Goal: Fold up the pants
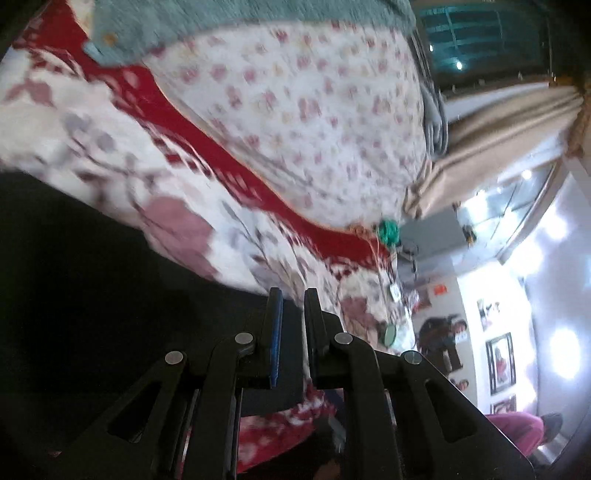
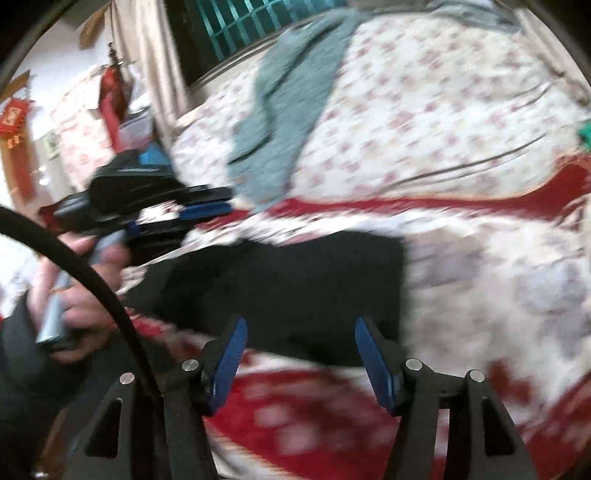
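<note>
The black pants [image 2: 288, 280] lie in a folded, roughly rectangular heap on the red and white blanket [image 2: 480, 295]. My right gripper [image 2: 297, 332] stands open just in front of their near edge, with nothing pressed between the blue pads. At the left, a hand [image 2: 85, 295] holds my left gripper [image 2: 221, 203] above the pants' far left corner. In the left wrist view the pants [image 1: 92, 277] fill the lower left. There the left gripper [image 1: 293, 299] is shut, dark cloth showing behind the narrow slit. I cannot tell whether it pinches any.
A grey-green garment [image 2: 291, 92] lies across the floral quilt [image 2: 424, 110] further back on the bed. A black cable [image 2: 92, 273] arcs across the lower left. A beige curtain [image 1: 498, 129] and a dark window [image 2: 229, 26] stand behind the bed. Both views are motion-blurred.
</note>
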A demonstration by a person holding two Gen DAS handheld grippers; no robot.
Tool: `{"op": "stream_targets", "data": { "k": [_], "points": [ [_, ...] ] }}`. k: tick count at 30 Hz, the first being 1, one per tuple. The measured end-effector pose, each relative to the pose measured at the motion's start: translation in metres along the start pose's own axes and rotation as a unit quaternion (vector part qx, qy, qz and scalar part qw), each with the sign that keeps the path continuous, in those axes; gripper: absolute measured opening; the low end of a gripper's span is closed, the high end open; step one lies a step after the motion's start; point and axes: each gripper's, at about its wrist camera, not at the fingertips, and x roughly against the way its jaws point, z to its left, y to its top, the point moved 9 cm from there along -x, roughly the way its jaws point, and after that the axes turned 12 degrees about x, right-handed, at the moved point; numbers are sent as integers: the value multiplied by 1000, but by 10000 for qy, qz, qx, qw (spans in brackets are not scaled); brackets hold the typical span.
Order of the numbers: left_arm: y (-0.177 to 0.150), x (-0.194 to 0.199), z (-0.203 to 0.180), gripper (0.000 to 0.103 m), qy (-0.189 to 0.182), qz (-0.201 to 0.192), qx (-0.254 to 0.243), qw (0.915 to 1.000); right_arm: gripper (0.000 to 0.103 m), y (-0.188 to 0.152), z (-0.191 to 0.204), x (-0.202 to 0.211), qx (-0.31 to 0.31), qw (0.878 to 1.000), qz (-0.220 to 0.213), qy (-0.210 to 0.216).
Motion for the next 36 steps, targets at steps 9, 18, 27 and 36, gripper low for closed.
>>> {"op": "stream_targets", "data": {
  "k": [9, 18, 27, 36],
  "points": [
    [-22, -4, 80, 2, 1410, -1022, 627, 9827, 59, 21, -57, -38, -177, 9977, 497, -417],
    [-38, 11, 81, 2, 1862, -1754, 343, 9661, 63, -1, -57, -70, -51, 9939, 1051, -325],
    [-16, 53, 97, 5, 2153, -2111, 858, 9496, 58, 2, -36, -91, 412, 9898, 1356, -161],
    [3, 224, 116, 64, 1359, -3049, 1346, 9330, 59, 33, -33, -45, 175, 9993, 264, -211]
  ]
}}
